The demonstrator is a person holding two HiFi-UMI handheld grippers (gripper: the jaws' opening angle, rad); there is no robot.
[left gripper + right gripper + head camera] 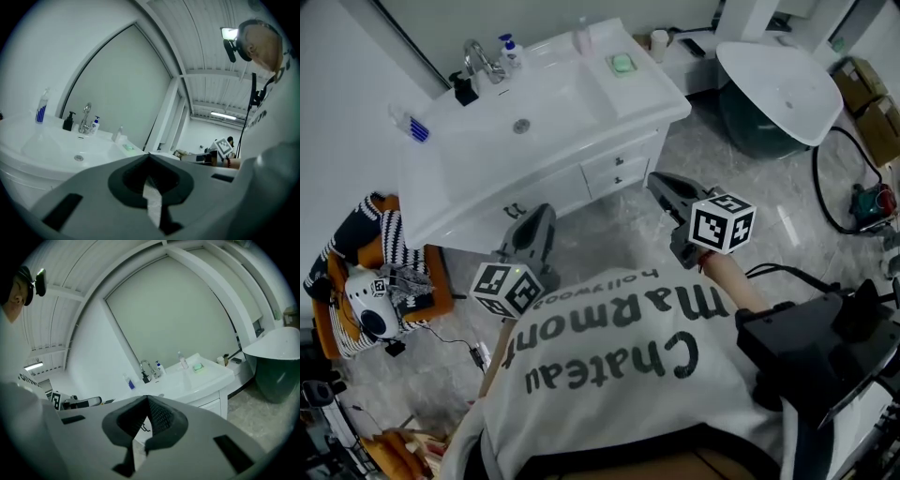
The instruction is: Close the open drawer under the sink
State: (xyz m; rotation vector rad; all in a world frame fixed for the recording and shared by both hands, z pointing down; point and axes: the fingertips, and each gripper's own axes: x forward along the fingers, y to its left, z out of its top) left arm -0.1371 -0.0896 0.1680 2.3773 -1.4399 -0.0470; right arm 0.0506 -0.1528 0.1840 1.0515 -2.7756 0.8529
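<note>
The white sink vanity (459, 178) stands against the wall ahead. Its two small drawer fronts (617, 171) with dark knobs sit under the counter's right part, and I cannot tell whether one stands out. My left gripper (536, 225) hangs in front of the cabinet door below the basin, jaws shut and empty. My right gripper (661, 187) hovers just right of the drawers, also shut with nothing held. In the right gripper view the shut tips (147, 397) point at the vanity (201, 376). The left gripper's shut tips (149, 154) point past the basin (70, 150).
A faucet (478, 58), a soap bottle (508, 47) and a green soap dish (622, 64) stand on the counter. A round white tub (778, 84) is at the right, with cables (834, 187) on the floor. A chair with striped cloth (356, 272) is at the left.
</note>
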